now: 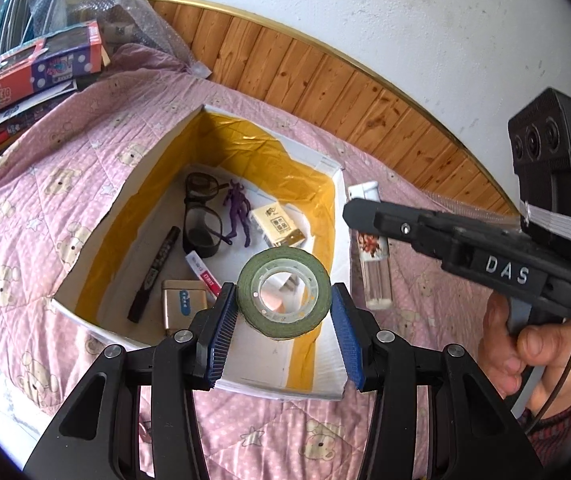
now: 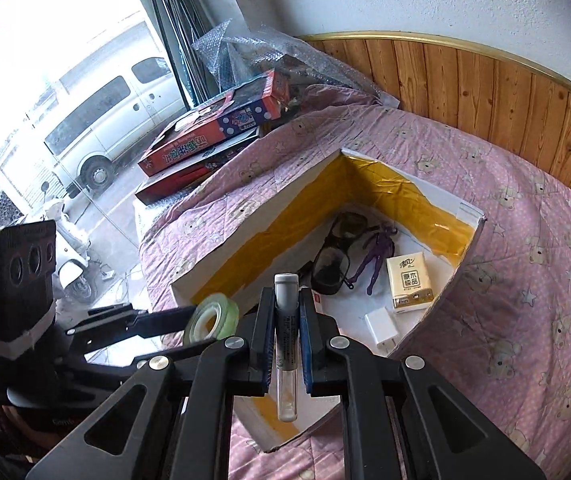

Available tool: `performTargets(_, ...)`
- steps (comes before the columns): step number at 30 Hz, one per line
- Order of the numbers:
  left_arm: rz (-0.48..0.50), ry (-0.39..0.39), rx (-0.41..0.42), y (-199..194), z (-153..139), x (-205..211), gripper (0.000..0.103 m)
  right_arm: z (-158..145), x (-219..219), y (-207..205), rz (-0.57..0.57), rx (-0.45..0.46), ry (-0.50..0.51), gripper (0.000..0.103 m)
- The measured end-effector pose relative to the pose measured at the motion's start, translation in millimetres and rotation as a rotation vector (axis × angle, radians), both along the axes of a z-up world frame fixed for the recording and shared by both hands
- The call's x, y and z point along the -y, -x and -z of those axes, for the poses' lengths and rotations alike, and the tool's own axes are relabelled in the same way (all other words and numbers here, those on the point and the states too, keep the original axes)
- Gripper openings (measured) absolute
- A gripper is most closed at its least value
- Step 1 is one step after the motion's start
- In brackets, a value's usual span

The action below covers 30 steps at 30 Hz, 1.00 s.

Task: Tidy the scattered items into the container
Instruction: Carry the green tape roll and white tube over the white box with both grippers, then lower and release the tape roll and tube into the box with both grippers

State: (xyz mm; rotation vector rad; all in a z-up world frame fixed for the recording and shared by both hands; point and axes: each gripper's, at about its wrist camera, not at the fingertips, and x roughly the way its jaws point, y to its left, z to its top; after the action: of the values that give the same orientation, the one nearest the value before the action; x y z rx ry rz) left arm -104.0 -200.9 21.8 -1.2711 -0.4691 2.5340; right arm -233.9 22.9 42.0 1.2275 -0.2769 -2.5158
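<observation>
The left gripper (image 1: 284, 312) pinches a light, rigid green tape roll (image 1: 284, 294) across its rim; the right gripper (image 2: 285, 344) clamps a slippery, fragile clear tube (image 2: 286, 344) above the near edge of the yellow-lined white box (image 1: 245, 140).

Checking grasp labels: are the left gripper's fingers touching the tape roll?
Touching: the left wrist view shows both blue fingers pressed against the tape roll, held above the box.

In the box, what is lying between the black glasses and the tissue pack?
A small purple figure lies between the glasses and the tissue pack on the box floor; both wrist views show it.
</observation>
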Motion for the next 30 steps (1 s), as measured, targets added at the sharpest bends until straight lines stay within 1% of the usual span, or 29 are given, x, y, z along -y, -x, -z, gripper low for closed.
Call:
performTargets(4, 0.016, -0.001, 0.03, 8, 11, -9, 0.049, 7, -5, 22, 0.004, 0.033, -0.014, 0.012)
performTargets(9, 0.043, -0.005, 0.068, 14, 24, -19, 0.049, 21, 0, 52, -0.011, 0.089, -0.039, 0.012)
performTargets(14, 0.038, -0.006, 0.1, 19, 36, -20, 0.049, 39, 6, 76, -0.021, 0.144, -0.078, 0.012)
performTargets(19, 0.025, -0.044, 0.154, 28, 49, -14, 0.049, 58, 12, 91, -0.045, 0.203, -0.145, 0.012)
performTargets(26, 0.067, 0.009, 0.188, 37, 54, -28, 0.049, 89, 22, 109, -0.116, 0.331, -0.234, 0.012)
performTargets(30, 0.066, 0.045, 0.209, 43, 57, -29, 0.049, 101, 27, 118, -0.148, 0.383, -0.286, 0.012)
